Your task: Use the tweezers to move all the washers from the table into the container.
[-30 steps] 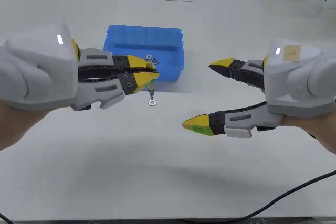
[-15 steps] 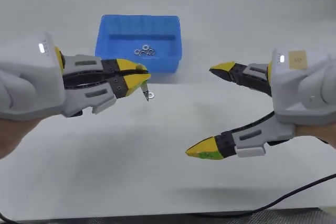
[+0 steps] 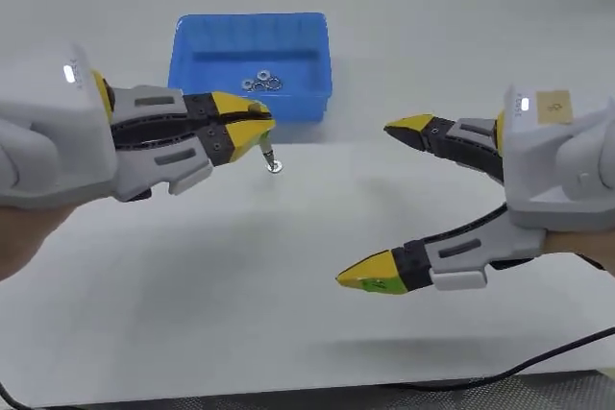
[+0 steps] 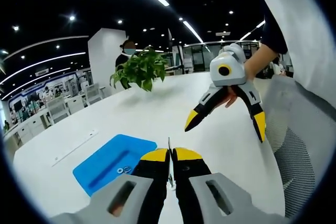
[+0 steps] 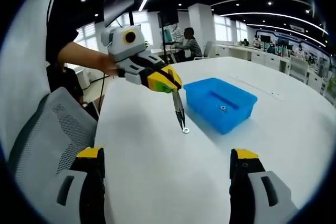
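1. Blue plastic marks the goal: the container sits at the far left of the table, with a few washers already lying in it.
2. The left gripper has its jaws pinched narrow on the tweezers, which point down just in front of the container's near wall.
3. One washer sits at the tweezer tips, just on the near side of the container and outside it. It looks lifted off the table, though I cannot be sure from these views.
4. The step in hand is, I judge, the carry. The tips need to rise over the near wall and go far enough to be above the container's floor before the pinch is eased.
5. An even squeeze matters here, since a thin ring gripped by its edge can flick out if the pressure changes or the tips knock the rim.
6. A low release, close to the washers already inside, should stop it bouncing out.
7. The right gripper hangs to the right with its jaws spread wide, holding nothing, well apart from the work. It is best left there, out of the tweezers' path.
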Demonstrator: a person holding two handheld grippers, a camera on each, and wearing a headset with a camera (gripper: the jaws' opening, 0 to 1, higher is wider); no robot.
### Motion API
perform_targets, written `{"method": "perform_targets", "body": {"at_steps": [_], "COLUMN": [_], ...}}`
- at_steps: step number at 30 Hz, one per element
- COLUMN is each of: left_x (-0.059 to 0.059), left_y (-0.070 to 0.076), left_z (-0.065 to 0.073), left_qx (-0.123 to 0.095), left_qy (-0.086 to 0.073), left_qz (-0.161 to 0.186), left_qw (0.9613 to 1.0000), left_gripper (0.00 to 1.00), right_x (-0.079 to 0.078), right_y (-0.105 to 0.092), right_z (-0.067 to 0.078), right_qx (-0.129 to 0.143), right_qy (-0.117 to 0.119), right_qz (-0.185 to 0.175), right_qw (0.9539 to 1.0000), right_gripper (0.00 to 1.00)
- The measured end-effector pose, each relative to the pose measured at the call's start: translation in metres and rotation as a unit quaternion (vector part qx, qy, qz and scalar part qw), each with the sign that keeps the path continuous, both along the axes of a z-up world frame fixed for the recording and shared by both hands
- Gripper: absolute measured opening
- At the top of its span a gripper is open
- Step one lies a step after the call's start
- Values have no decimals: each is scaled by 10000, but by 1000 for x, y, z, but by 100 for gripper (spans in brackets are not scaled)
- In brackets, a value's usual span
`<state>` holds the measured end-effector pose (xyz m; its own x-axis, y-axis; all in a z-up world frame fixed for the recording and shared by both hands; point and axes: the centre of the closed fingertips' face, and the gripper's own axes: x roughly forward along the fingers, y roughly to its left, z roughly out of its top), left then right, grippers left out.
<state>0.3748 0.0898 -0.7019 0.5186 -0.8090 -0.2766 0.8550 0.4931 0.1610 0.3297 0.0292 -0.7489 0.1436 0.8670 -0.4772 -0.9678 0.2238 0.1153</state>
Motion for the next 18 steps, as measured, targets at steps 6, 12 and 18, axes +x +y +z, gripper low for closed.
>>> {"method": "perform_targets", "body": {"at_steps": [6,12,18], "left_x": [0,2,2], "left_y": [-5,-6,-7], "left_z": [-3,-7,-7], "left_qx": [5,43,23], "left_qy": [41,156,381], "left_qz": [-80,-80,-121], "left_qw": [10000,9998,9992], "left_gripper": [6,6,6], "right_x": [-3,-2,2], "right_y": [-2,-3,4], "right_z": [-3,-3,-2], "right_qx": [3,-4,18], "right_qy": [85,114,115], "right_qz": [-7,-14,36], "right_qw": [10000,9999,9999], "right_gripper": [100,99,93]}}
